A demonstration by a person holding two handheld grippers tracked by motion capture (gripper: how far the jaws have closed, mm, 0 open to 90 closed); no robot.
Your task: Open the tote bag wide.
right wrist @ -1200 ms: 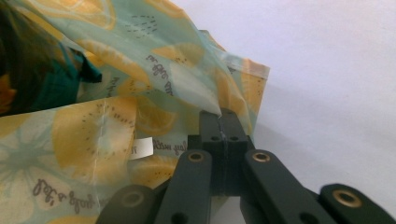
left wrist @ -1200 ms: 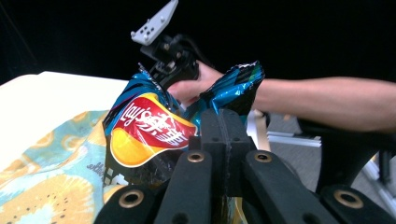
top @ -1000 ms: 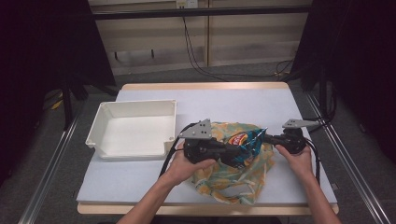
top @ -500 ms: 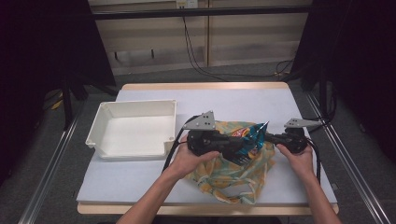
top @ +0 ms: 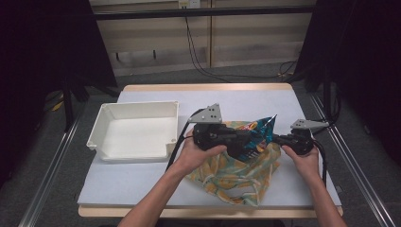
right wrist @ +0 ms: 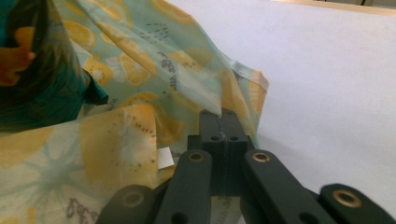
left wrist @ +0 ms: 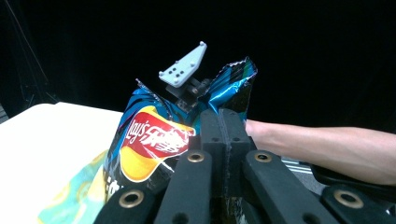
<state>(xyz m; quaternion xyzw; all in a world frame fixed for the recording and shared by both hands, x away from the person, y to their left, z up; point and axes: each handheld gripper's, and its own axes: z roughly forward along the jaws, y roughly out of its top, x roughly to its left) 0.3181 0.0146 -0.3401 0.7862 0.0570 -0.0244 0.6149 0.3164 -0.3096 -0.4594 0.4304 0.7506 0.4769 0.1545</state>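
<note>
Left gripper view: the left gripper's (left wrist: 223,135) fingers are pressed together on the foil of the chip bag (left wrist: 154,140), which stands up in front of them with its crimped top at about 12 o'clock. In the right gripper view the right gripper's (right wrist: 223,123) fingers are closed flat on the hem of the lemon-print fabric bag (right wrist: 140,93), holding its edge up. From the high view, the chip bag (top: 257,135) sits between the two grippers, its lower half sunk into the fabric bag's (top: 236,172) mouth, its top poking out. I judge the packing about half done: the chips remain to be pushed fully in. A white bin (top: 135,137) stands empty at 9 o'clock on the counter (top: 246,99).
</note>
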